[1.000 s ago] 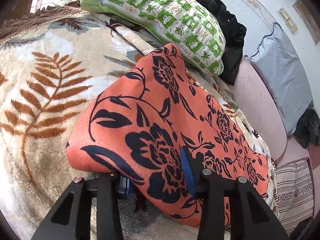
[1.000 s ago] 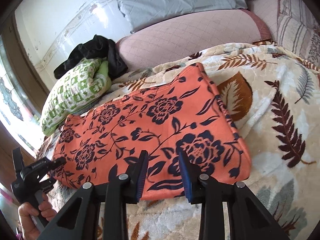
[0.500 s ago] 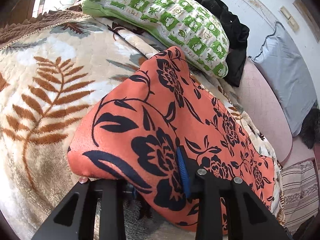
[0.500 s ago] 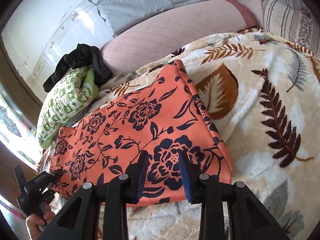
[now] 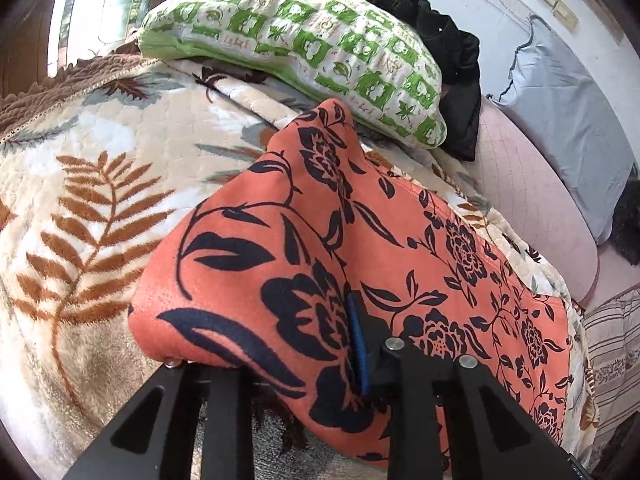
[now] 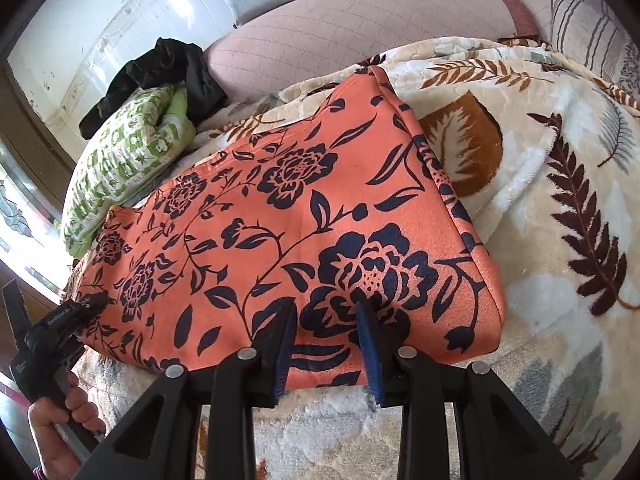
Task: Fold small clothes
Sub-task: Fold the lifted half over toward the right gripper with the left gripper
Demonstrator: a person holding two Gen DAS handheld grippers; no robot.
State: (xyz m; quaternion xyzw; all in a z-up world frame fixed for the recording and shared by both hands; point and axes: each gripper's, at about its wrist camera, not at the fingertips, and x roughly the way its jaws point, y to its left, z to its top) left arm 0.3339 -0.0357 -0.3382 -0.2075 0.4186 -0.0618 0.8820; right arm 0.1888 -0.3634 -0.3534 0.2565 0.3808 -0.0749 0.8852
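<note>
An orange garment with dark blue flowers (image 5: 400,240) (image 6: 280,208) lies folded flat on a leaf-patterned blanket (image 5: 80,200). My left gripper (image 5: 308,320) is at its near left corner, and its jaws are closing. The raised corner drapes over and hides one finger, while the other blue pad (image 5: 358,344) touches the cloth from the right. The same gripper (image 6: 86,304) shows in the right wrist view, held by a hand (image 6: 60,420). My right gripper (image 6: 324,312) stands open over the near right edge, with flat cloth visible between its pads.
A green-and-white patterned pillow (image 5: 300,52) and a black garment (image 5: 440,40) lie beyond the cloth. A pink quilted cushion (image 6: 360,32), a grey pillow (image 5: 568,120) and a striped cushion (image 6: 592,20) line the far side by the wall. Blanket (image 6: 560,240) spreads to the right.
The left gripper's visible finger has slid inward against the cloth, and the corner bulges higher. The right gripper has dropped and come closer, so its pads now straddle the near edge.
</note>
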